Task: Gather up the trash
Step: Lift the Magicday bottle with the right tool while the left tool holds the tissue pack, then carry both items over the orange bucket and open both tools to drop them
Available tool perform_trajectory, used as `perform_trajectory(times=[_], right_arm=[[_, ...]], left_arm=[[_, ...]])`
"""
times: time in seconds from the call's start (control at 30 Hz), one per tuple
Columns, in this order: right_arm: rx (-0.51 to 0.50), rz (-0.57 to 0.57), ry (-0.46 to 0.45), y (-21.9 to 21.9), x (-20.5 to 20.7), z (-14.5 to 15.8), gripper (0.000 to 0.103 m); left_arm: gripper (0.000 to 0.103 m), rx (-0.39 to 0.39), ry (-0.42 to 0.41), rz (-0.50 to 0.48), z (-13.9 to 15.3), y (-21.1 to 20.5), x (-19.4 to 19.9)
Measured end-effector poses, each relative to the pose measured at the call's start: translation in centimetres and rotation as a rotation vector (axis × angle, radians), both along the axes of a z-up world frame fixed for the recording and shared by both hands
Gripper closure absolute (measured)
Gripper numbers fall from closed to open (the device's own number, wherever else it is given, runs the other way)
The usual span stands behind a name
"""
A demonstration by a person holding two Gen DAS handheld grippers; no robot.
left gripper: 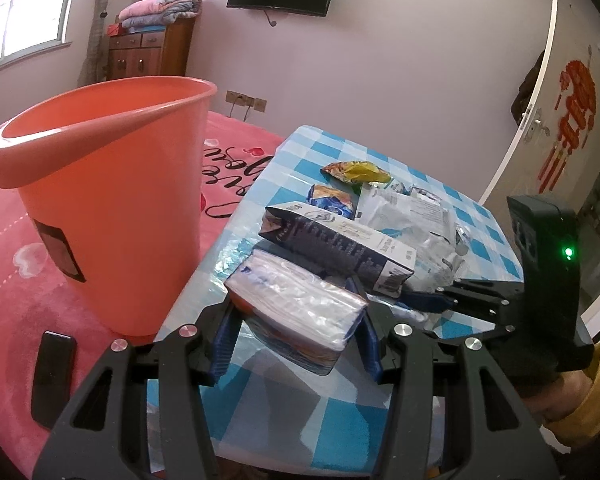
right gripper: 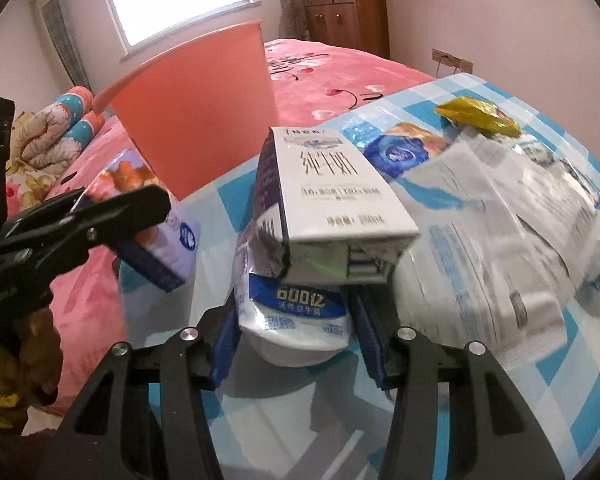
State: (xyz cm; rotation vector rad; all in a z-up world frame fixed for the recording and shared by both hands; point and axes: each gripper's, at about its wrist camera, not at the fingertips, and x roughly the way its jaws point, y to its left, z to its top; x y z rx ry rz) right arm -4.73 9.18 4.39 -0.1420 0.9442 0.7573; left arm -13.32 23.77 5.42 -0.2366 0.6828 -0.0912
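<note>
A plastic-wrapped tissue pack (left gripper: 300, 312) sits between the blue pads of my left gripper (left gripper: 292, 320), which is shut on it just above the checked table (left gripper: 312, 400). The right wrist view shows that same gripper (right gripper: 152, 236) at the left with the pack (right gripper: 180, 236). My right gripper (right gripper: 296, 304) straddles a white yogurt cup (right gripper: 296, 328) with a blue label. Its left pad touches the cup and a thin gap shows at the right pad. A milk carton (right gripper: 332, 184) leans on top of the cup. The orange bin (left gripper: 112, 184) stands on the pink bed.
Behind the carton (left gripper: 340, 240) lie a yellow wrapper (left gripper: 356, 171), a blue wrapper (left gripper: 332, 200) and crumpled white plastic bags (left gripper: 404, 208). A black flat device (left gripper: 54, 376) lies on the bed (left gripper: 12, 300) in front of the bin. A sleeved hand (left gripper: 580, 392) holds the right gripper.
</note>
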Motion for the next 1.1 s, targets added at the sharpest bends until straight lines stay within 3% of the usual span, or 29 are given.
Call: perform_trajectory(times=[0.23,0.3,0.33,0.7,1.1], right_arm=[[0.017,-0.011,0.015,-1.8,-2.1,0.2,0.053],[0.024,-0.015,0.018,-2.4,-2.7,0.5,0.075],[0.026,-0.015,0.026,-2.7,-3.0,0.6,0.081],[0.015,-0.062,0.032,-4.8,-4.0,0.1,0.081],[0.116,-0.111,-0.016,-7.0,-3.8,4.5,0.081]], left_arm=[[0.051,0.005,-0.005,-0.006,0.3,-0.4,-0.3],[0.051,0.002,-0.004,-0.011,0.3,-0.6,-0.5],[0.051,0.001,-0.004,-0.014,0.3,-0.8,-0.5],[0.051,0.003,0.002,-0.059,0.2,-2.7,-0.7],[0.051,-0.018,-0.059,-0.084,2.7,-3.3,-0.8]])
